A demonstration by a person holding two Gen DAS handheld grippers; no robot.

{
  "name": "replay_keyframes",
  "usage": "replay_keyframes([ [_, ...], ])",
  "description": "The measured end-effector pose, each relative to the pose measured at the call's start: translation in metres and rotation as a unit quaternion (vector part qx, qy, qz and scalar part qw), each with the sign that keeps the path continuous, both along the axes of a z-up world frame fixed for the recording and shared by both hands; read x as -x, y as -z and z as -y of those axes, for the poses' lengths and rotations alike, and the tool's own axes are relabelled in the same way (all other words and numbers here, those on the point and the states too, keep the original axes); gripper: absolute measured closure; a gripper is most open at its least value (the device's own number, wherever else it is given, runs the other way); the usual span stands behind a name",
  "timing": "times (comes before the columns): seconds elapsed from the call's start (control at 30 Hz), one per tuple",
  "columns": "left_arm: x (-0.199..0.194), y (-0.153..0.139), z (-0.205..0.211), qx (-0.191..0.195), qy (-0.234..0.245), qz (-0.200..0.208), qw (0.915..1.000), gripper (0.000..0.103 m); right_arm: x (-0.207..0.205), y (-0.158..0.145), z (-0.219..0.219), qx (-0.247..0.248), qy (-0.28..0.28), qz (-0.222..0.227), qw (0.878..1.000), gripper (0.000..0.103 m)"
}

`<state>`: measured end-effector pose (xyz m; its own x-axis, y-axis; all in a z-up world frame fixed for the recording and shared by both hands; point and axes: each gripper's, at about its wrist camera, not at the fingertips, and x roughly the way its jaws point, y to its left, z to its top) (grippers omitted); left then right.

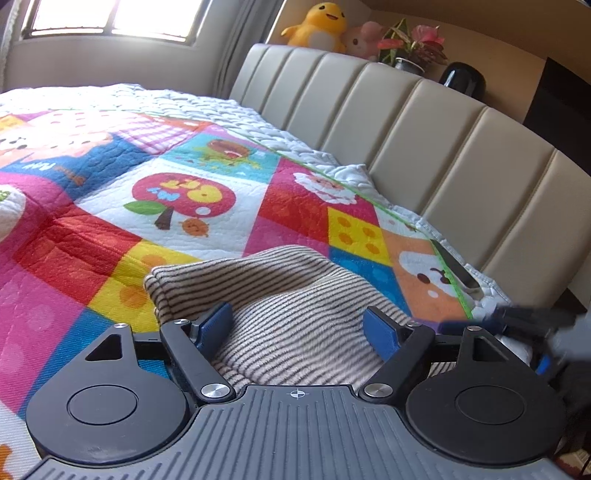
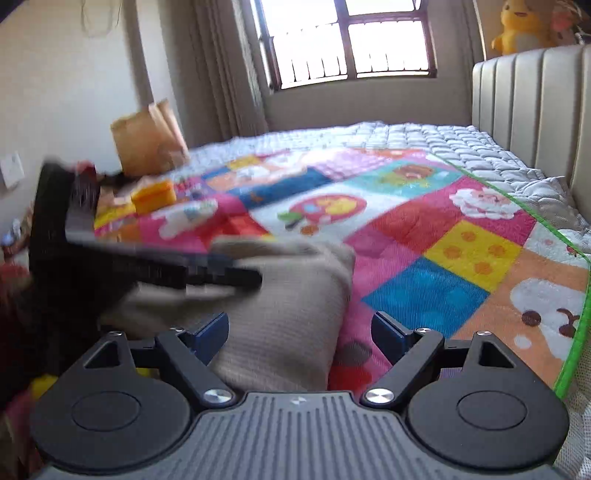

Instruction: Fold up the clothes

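Note:
A beige garment with thin dark stripes (image 1: pixel 280 306) lies bunched on the colourful patchwork quilt (image 1: pixel 155 206). My left gripper (image 1: pixel 297 328) is open, its blue pads on either side of the garment's raised fold, not pinching it. My right gripper (image 2: pixel 299 332) is open just above the garment's near right part (image 2: pixel 288 317). In the right wrist view the left gripper (image 2: pixel 147 258) shows blurred at the left, over the garment. In the left wrist view the right gripper (image 1: pixel 524 321) shows blurred at the right edge.
A padded beige headboard (image 1: pixel 424 133) runs along the right of the bed. Plush toys (image 1: pixel 321 29) and a potted plant (image 1: pixel 410 44) stand on the ledge behind it. A window (image 2: pixel 351 40) faces the bed; a paper bag (image 2: pixel 147 140) stands at the far left.

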<state>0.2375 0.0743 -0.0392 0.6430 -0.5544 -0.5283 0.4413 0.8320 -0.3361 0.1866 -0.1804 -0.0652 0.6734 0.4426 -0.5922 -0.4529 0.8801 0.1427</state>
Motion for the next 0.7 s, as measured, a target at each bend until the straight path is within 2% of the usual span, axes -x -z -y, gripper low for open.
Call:
replay_keyframes([
  [0.07, 0.008, -0.009, -0.007, 0.01, -0.017, -0.001, 0.9998, 0.02, 0.0, 0.018, -0.004, 0.006, 0.017, -0.019, 1.0, 0.011],
  [0.13, 0.019, -0.017, -0.017, 0.022, -0.035, -0.003, 0.9991, 0.018, -0.003, 0.018, -0.001, -0.005, 0.025, -0.031, 0.999, 0.011],
  [0.2, 0.032, -0.025, -0.029, 0.036, -0.052, -0.006, 0.998, 0.008, -0.005, 0.018, -0.001, -0.009, 0.025, -0.035, 0.999, 0.011],
  [0.27, 0.04, -0.023, -0.035, 0.054, -0.047, -0.035, 0.9968, 0.008, -0.005, 0.018, -0.001, -0.005, 0.022, -0.034, 0.999, 0.011],
  [0.33, 0.041, -0.011, -0.036, 0.075, -0.037, -0.082, 0.9931, 0.008, -0.006, 0.016, -0.001, -0.007, 0.02, -0.037, 0.999, 0.011],
  [0.4, 0.041, 0.004, -0.031, 0.064, -0.035, -0.116, 0.9905, 0.008, -0.008, 0.013, -0.001, -0.007, 0.015, -0.039, 0.999, 0.011],
  [0.47, 0.041, 0.017, -0.028, 0.052, -0.033, -0.128, 0.99, 0.006, -0.009, 0.003, 0.003, -0.019, -0.004, -0.043, 0.999, 0.011],
  [0.63, 0.046, 0.018, -0.017, 0.03, -0.009, -0.115, 0.9928, 0.012, -0.022, -0.016, 0.024, -0.11, -0.013, -0.062, 0.992, 0.011],
  [0.7, 0.046, 0.019, -0.014, 0.026, -0.007, -0.116, 0.9929, 0.011, -0.033, -0.014, 0.026, -0.124, -0.006, -0.073, 0.99, 0.011],
])
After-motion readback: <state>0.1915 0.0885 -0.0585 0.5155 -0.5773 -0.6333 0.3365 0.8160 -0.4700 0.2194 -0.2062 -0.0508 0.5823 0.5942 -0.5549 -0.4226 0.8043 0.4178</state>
